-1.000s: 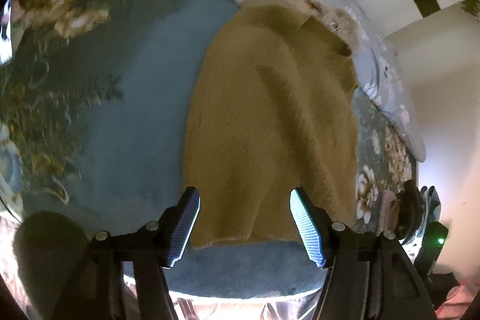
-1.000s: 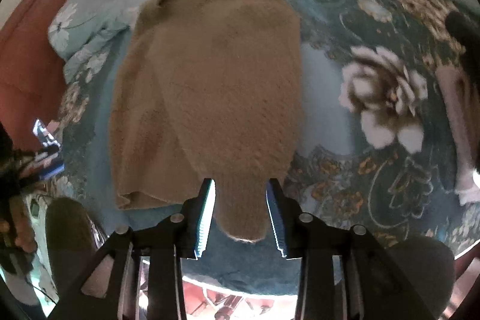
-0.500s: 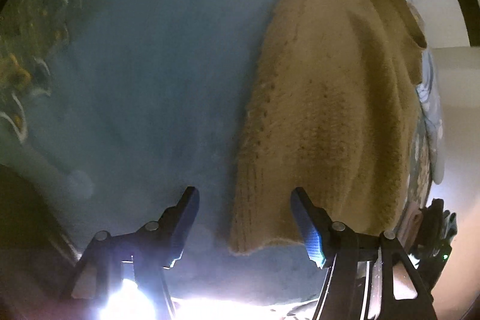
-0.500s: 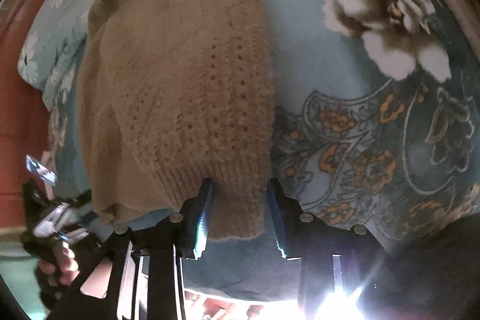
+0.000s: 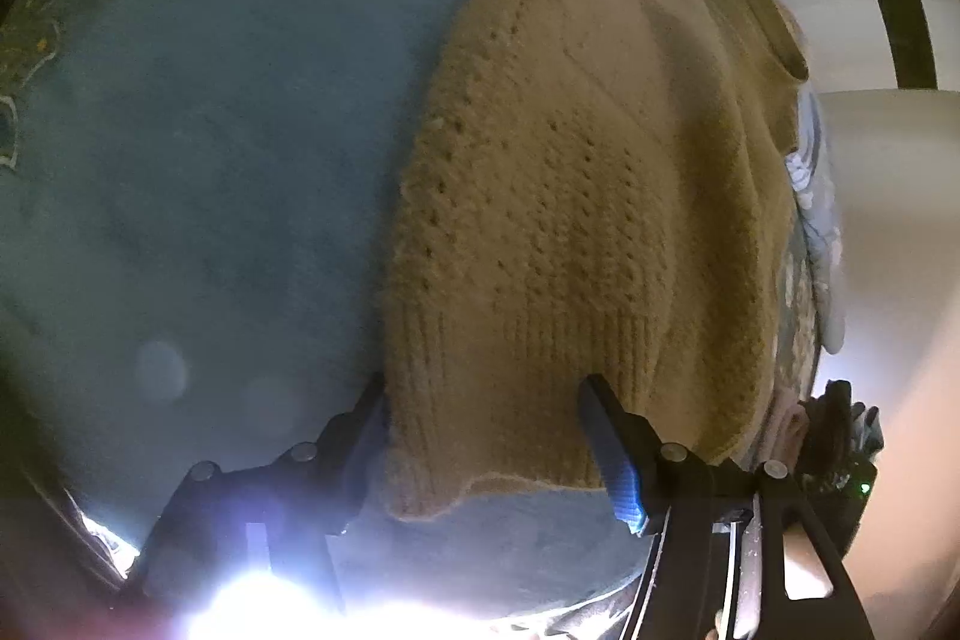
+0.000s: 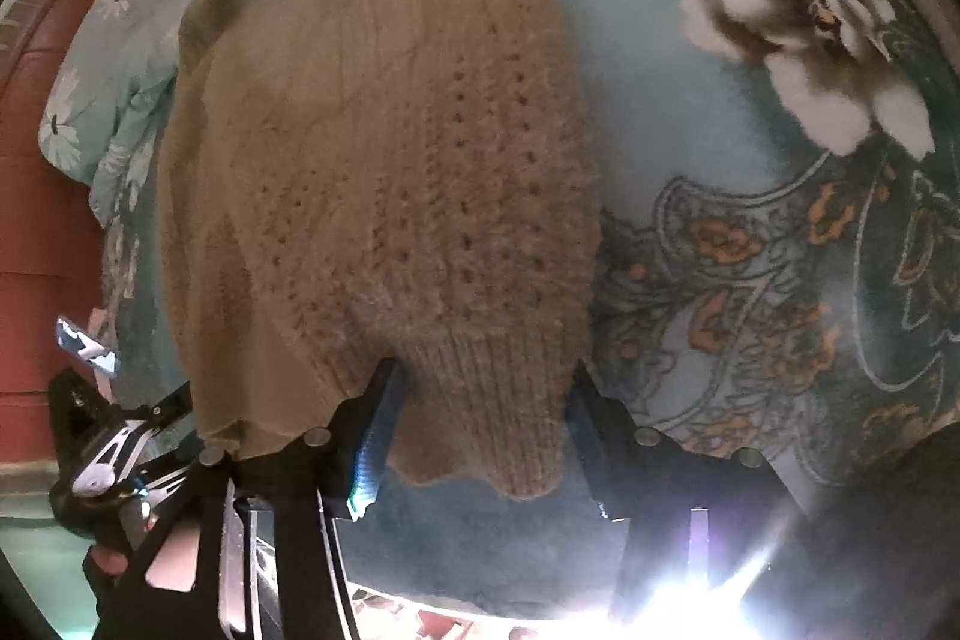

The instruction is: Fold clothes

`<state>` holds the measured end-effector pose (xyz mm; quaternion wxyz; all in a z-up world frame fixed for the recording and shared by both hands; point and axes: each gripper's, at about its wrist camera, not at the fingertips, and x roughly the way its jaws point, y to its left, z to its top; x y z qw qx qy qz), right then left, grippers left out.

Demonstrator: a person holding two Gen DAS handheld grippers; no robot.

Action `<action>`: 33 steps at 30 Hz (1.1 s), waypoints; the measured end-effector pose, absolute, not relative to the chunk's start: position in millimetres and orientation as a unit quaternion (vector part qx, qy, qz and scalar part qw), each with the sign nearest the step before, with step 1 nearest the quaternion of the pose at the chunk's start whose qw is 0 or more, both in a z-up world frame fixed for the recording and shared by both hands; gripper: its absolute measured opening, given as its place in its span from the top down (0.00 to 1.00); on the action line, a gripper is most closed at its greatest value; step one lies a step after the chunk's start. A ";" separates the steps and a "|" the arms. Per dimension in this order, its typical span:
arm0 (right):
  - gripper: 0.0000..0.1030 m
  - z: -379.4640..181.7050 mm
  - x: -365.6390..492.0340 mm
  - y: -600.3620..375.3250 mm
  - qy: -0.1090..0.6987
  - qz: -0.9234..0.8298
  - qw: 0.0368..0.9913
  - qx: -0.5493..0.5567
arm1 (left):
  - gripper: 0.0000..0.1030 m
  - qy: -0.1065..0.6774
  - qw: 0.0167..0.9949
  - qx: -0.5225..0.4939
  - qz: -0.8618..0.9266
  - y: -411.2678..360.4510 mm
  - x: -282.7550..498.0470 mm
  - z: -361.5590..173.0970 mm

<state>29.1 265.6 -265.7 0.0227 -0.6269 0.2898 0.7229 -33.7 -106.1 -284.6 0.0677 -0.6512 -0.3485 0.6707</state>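
A tan knitted sweater [image 5: 570,172] lies flat on a blue floral bedspread [image 5: 210,160], its collar at the far end. My left gripper [image 5: 486,436] is open, and the near left corner of the ribbed hem lies between its fingers. The left finger is partly hidden behind the sweater's edge. In the right wrist view the sweater [image 6: 390,130] looks browner. A ribbed sleeve cuff [image 6: 510,436] is folded down to the hem. My right gripper [image 6: 483,436] is open with its fingers on either side of that cuff.
The bedspread [image 6: 720,250] carries large white flowers on the right. A light blue flowered pillow [image 6: 114,58] and a red headboard [image 6: 36,160] stand at the far left. A hand holds the other gripper [image 6: 108,460] at lower left. Strong glare whitens both lower edges.
Both grippers have come down and forward to the sweater's near end. The hem and the cuff now lie between the fingers instead of ahead of them. Both stay open.
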 end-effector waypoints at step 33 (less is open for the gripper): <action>0.83 -213.2 43.0 275.6 0.235 0.748 0.025 -0.621 | 0.90 -0.325 0.040 -0.584 0.743 -177.6 -12.8 -201.2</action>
